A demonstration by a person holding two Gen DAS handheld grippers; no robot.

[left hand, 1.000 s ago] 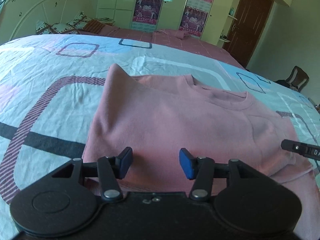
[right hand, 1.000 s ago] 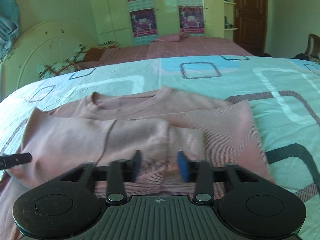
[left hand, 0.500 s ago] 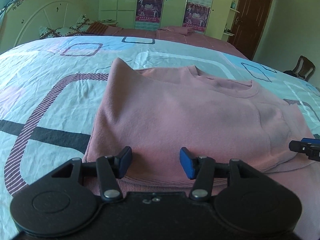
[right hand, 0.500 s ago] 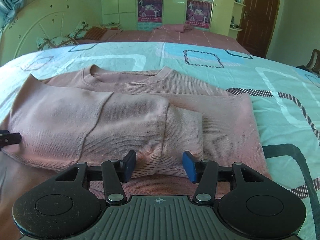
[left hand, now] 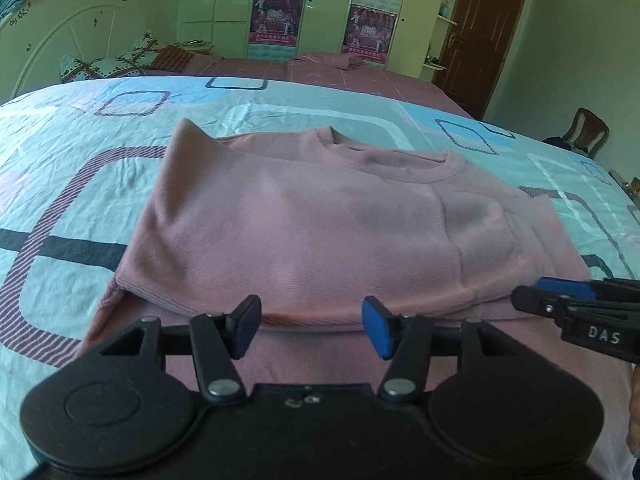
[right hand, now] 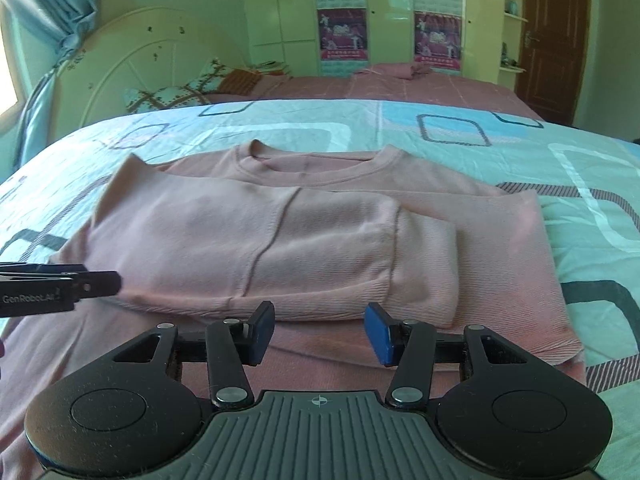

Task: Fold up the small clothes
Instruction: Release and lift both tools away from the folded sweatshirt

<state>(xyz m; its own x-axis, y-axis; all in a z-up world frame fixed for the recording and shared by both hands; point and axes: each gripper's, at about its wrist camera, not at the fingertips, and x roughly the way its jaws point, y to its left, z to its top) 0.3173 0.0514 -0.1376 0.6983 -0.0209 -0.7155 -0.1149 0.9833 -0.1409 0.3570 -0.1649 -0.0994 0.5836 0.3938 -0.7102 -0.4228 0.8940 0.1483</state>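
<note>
The pink ribbed knit sweater (right hand: 304,240) lies half-folded on the patterned bed quilt (left hand: 80,208). Left gripper (left hand: 312,328) gapes empty; right gripper (right hand: 320,334) — jaws just closing — grips nothing. Next, likely: pinch the hem, fold toward the collar.

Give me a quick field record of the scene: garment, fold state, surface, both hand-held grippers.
garment: pink sweater, neckline toward the far side
fold state: sleeves folded across the body; bottom hem not yet folded up
surface: patterned bedsheet
left hand-held gripper: open, over the near hem, nothing between its pads
right hand-held gripper: open, jaws have just been closing, over the near hem, no cloth pinched
background: wardrobe with posters
</note>
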